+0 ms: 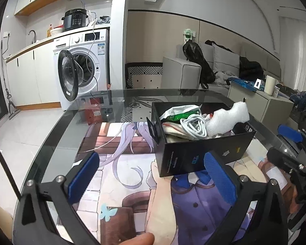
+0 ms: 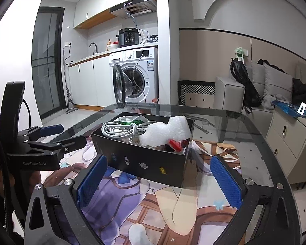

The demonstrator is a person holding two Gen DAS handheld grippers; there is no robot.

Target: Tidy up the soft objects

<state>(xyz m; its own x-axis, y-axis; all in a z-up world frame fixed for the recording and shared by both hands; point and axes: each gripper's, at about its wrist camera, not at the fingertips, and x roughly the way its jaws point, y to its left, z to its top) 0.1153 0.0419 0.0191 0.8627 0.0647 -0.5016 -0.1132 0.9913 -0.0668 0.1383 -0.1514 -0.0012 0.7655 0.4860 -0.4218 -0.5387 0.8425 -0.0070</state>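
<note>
A black open box (image 1: 193,157) (image 2: 144,159) stands on the glass table. In it lie a white foam sheet (image 1: 228,118) (image 2: 165,132), a coiled white cable (image 1: 193,125) (image 2: 120,130), a green and white pouch (image 1: 179,112) (image 2: 132,119), cloth (image 1: 173,129) and a small red item (image 2: 174,144). My left gripper (image 1: 151,175) is open and empty, just in front of the box's near wall. My right gripper (image 2: 159,181) is open and empty, also just in front of the box. The left gripper also shows at the left of the right wrist view (image 2: 57,134).
A printed anime mat (image 1: 120,183) (image 2: 153,208) covers the glass table (image 1: 51,138) (image 2: 244,130). Behind stand a washing machine (image 1: 83,65) with its door open, a grey sofa (image 1: 193,71) with bags, and a low cabinet (image 2: 289,140) at the right.
</note>
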